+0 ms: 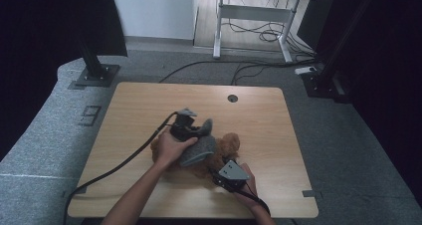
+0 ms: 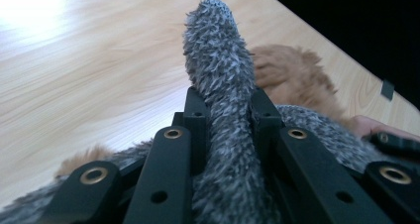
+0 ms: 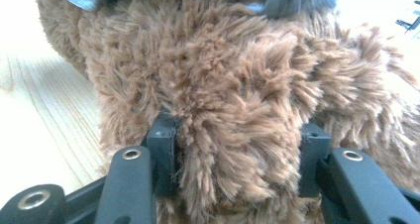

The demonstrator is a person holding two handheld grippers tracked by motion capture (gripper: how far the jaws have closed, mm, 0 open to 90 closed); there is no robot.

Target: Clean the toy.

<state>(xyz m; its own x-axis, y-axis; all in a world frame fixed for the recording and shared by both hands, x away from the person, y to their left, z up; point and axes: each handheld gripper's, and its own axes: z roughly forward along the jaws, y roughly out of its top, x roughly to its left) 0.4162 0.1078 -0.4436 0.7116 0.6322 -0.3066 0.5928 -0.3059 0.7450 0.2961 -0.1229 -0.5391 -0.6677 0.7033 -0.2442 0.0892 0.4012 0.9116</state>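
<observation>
Brown plush toy (image 3: pixel 233 100) clamped between right tongs (image 3: pixel 237 149).

The table (image 1: pixel 149 105) is pale wood-grain board, smooth with a soft sheen. The brown toy (image 3: pixel 228 95) is shaggy plush, and the grey cloth (image 2: pixel 218 85) on it is short, bristly fleece flecked with white. Both grippers' fingers (image 2: pixel 163 184) look like matt black plastic with brass-coloured metal eyelets.
</observation>
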